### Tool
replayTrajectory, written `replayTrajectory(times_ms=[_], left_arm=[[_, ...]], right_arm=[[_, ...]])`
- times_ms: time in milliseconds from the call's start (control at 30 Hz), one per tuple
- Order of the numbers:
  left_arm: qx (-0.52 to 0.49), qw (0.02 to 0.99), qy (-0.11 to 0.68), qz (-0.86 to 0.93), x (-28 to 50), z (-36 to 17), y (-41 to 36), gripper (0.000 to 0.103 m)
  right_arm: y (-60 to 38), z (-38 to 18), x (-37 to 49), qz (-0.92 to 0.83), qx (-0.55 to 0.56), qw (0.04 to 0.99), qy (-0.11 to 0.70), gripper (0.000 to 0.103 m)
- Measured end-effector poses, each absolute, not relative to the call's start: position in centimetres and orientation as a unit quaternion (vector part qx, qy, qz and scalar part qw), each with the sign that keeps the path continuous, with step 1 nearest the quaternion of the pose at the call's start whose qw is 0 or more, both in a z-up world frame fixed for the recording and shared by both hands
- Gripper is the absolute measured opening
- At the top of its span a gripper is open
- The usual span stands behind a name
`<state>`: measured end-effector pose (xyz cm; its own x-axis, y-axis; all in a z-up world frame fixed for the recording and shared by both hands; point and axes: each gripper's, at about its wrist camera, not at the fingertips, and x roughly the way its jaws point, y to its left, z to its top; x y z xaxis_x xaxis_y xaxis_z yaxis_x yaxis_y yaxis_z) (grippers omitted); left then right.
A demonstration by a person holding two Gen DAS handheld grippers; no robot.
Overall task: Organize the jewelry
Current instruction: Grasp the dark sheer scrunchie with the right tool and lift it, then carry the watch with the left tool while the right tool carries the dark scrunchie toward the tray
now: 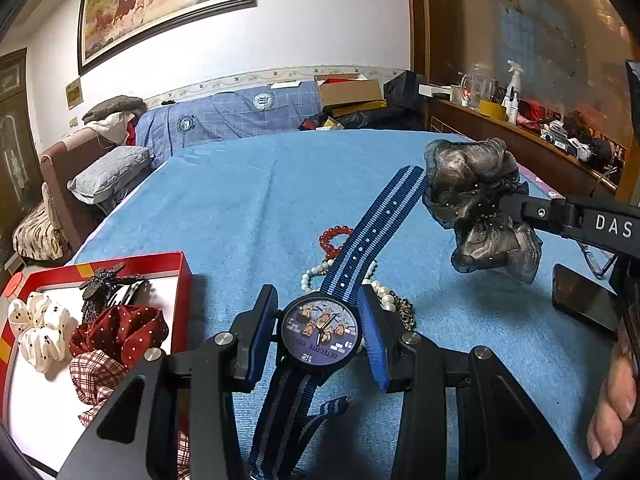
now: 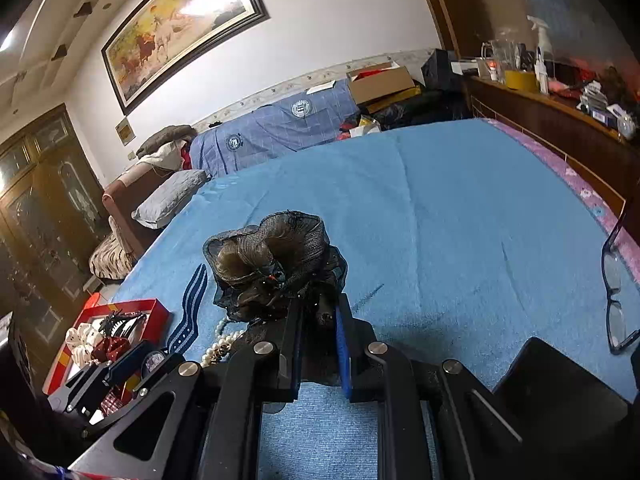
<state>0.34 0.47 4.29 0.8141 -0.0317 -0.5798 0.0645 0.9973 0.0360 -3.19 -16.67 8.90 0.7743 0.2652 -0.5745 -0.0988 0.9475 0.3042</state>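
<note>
My left gripper (image 1: 318,312) is shut on a watch (image 1: 321,334) with a purple cartoon dial and a blue striped strap; its fingers press the case on both sides, just above the blue bedspread. My right gripper (image 2: 318,312) is shut on a dark sheer scrunchie (image 2: 276,260) and holds it in the air; the scrunchie also shows in the left wrist view (image 1: 476,200), to the right of the watch strap. A red box (image 1: 176,268) at the left holds white, red dotted and checked scrunchies and a black hair clip (image 1: 108,284).
A pearl necklace (image 1: 380,292), a red bead bracelet (image 1: 332,238) and a leopard-print piece lie under the watch strap. A black phone (image 1: 584,300) and glasses (image 2: 614,292) lie at the right. The blue bedspread (image 2: 440,200) stretches far ahead.
</note>
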Motion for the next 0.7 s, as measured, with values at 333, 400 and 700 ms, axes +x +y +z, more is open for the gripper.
replayTrajectory(times_ms=[333, 400, 700], left_arm=[[0.023, 0.953, 0.300, -0.022, 0.28, 4.37, 0.87, 0.040], [0.023, 0.954, 0.300, -0.021, 0.19, 4.33, 0.90, 0.040], [0.019, 0.955, 0.297, -0.010, -0.15, 4.37, 1.46, 0.040]], right_arm=[[-16.43, 9.11, -3.63, 0.087, 0.121, 0.939, 0.310, 0.016], [-16.27, 9.16, -3.62, 0.083, 0.118, 0.940, 0.308, 0.016], [-16.41, 9.67, -4.04, 0.066, 0.109, 0.948, 0.290, 0.016]])
